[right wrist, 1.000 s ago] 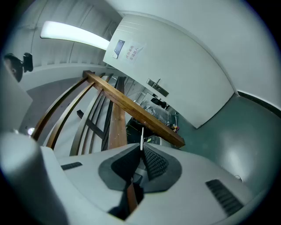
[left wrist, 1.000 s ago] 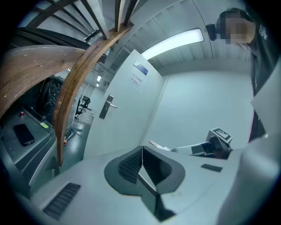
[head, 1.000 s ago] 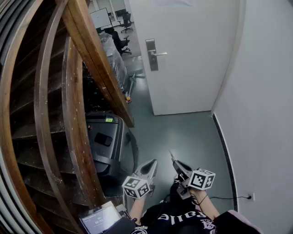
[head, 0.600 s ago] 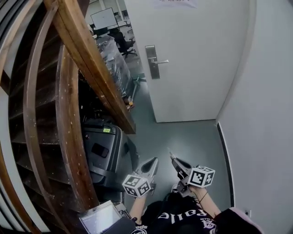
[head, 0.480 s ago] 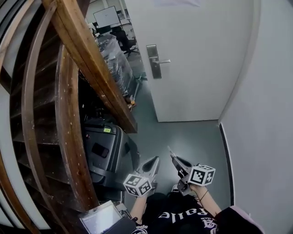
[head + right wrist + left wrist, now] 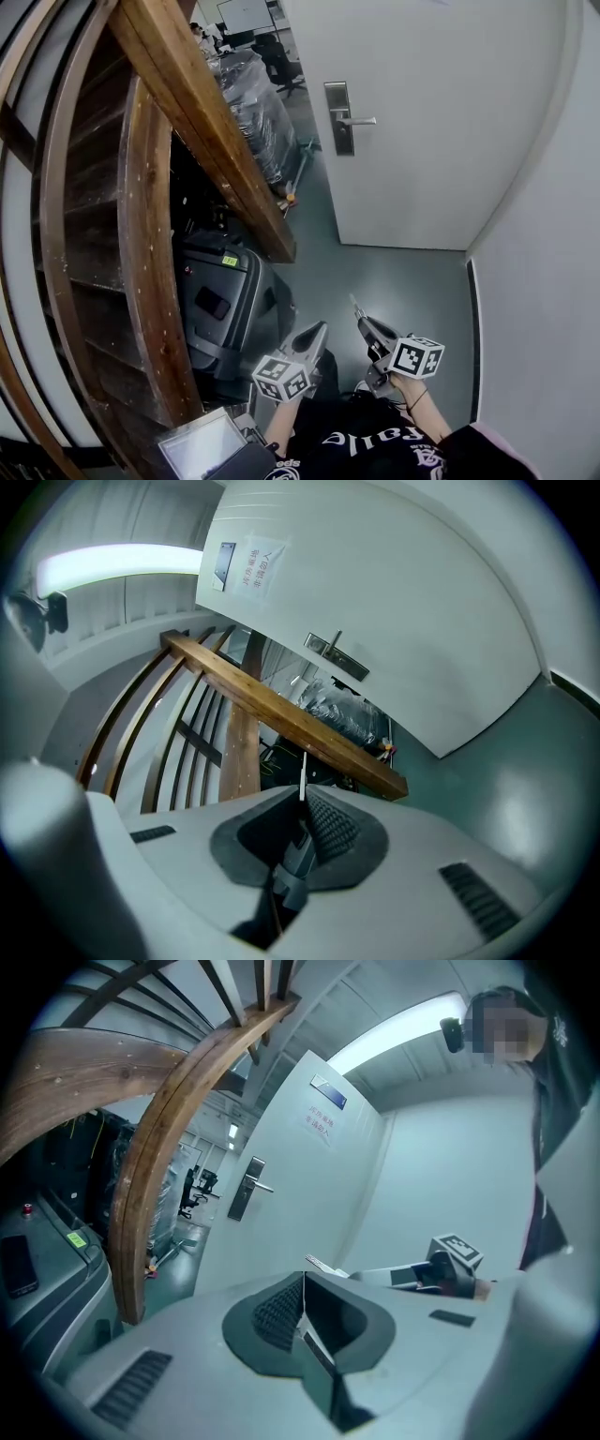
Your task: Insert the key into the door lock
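Observation:
The white door (image 6: 441,112) stands ahead with a steel lock plate (image 6: 339,119) and lever handle (image 6: 363,120) on its left side. Low in the head view, well short of the door, my right gripper (image 6: 362,323) is shut on a thin metal key (image 6: 354,305) that sticks out past its tips toward the door. In the right gripper view the key (image 6: 303,772) rises from the closed jaws of my right gripper (image 6: 302,797), with the lock plate (image 6: 324,646) far above it. My left gripper (image 6: 317,336) hangs beside it, shut and empty; its own view shows my left gripper (image 6: 304,1277) closed, the key (image 6: 319,1263) just behind it.
A curved wooden stair railing (image 6: 206,122) fills the left. Below it sit a grey machine (image 6: 225,305) and plastic-wrapped goods (image 6: 258,103). A small screen (image 6: 202,448) lies at the bottom left. A grey wall (image 6: 548,281) closes the right side; grey floor (image 6: 394,281) leads to the door.
The view has swung so the door and its lock plate sit further right and slightly lower. Both grippers keep nearly the same place, still shut.

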Available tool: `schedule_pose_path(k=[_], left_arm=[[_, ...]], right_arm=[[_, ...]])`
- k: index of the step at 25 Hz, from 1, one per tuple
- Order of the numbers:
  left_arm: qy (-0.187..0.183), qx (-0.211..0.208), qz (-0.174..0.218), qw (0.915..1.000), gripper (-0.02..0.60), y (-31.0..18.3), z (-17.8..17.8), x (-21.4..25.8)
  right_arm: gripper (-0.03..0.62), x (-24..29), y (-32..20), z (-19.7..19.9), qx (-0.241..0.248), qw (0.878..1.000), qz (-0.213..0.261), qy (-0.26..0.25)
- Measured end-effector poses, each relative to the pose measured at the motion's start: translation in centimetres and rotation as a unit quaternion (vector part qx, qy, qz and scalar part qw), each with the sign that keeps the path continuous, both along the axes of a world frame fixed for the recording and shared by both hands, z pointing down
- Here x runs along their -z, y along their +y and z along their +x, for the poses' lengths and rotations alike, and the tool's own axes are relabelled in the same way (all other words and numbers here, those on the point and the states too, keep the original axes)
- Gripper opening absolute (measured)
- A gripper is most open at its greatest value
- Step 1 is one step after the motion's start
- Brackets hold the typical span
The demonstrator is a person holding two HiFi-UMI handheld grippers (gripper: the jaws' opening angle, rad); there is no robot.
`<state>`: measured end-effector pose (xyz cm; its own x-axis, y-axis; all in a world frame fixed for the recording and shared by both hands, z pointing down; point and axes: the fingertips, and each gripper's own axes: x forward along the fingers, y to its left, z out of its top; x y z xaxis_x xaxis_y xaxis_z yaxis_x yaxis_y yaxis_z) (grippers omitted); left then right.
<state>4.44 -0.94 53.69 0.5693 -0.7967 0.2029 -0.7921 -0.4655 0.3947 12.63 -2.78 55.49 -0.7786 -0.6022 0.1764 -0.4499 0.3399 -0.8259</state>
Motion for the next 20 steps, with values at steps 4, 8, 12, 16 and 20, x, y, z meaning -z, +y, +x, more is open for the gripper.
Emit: schedule_pose_path(k=[4,8,12,16,20], left_arm=[[0.005,-0.007,0.007,0.9999,0.006,-4.1,-0.5,0.5],[0.011,-0.035,0.02,0.9991,0.006,-9.6,-1.0,1.3],[0.001,-0.061,0.031,0.9977,0.006,-16.3,-3.1,1.6],[-0.001,-0.084,0.029,0.996,0.006,-22.1,-5.1,1.8],[-0.003,-0.106,0.027,0.994,0.006,-27.4,-6.9,1.5]], right_arm=[[0.035,0.0,-3.9,-0.5,-0.007,1.0,-0.001,-0.002],[0.035,0.0,-8.6,-1.3,-0.028,1.0,-0.004,0.0],[0.035,0.2,-15.1,-3.2,-0.053,0.999,0.003,0.002],[0.035,1.4,-21.1,-5.1,-0.082,0.997,0.001,-0.012],[0.035,1.7,-26.7,-6.4,-0.106,0.994,0.006,-0.008]])
